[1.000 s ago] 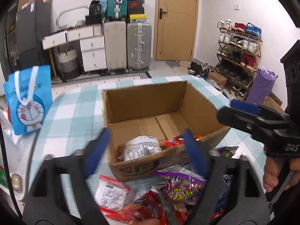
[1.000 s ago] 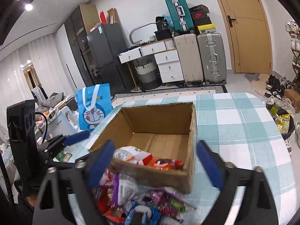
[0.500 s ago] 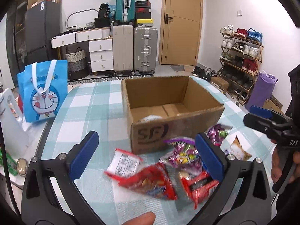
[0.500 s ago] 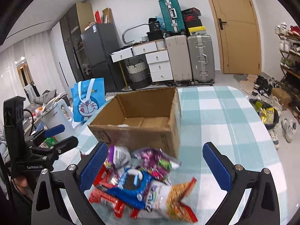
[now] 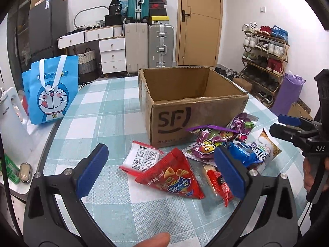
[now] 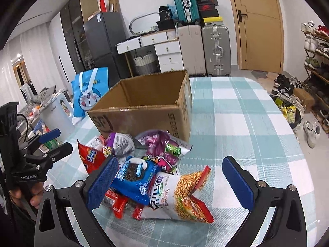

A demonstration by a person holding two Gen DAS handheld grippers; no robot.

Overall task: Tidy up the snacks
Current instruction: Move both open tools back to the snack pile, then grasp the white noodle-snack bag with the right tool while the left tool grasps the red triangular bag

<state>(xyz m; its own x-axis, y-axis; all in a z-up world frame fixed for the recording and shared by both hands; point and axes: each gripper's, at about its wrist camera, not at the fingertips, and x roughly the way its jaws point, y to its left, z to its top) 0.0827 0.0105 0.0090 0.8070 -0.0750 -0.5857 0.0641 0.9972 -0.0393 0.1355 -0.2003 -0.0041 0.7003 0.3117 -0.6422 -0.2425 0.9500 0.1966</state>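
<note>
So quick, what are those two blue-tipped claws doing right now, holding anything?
Left gripper: open, holding nothing, above the red snack bag.
Right gripper: open, holding nothing, above the noodle snack bag.

Open cardboard box [image 5: 197, 119] upright on table; snack packets [image 6: 152, 173] heaped just before it.

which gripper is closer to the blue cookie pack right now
Right. The right gripper hangs open just over the blue cookie pack, one finger at its edge. The left gripper is open above the red chip bag, beside it.
</note>
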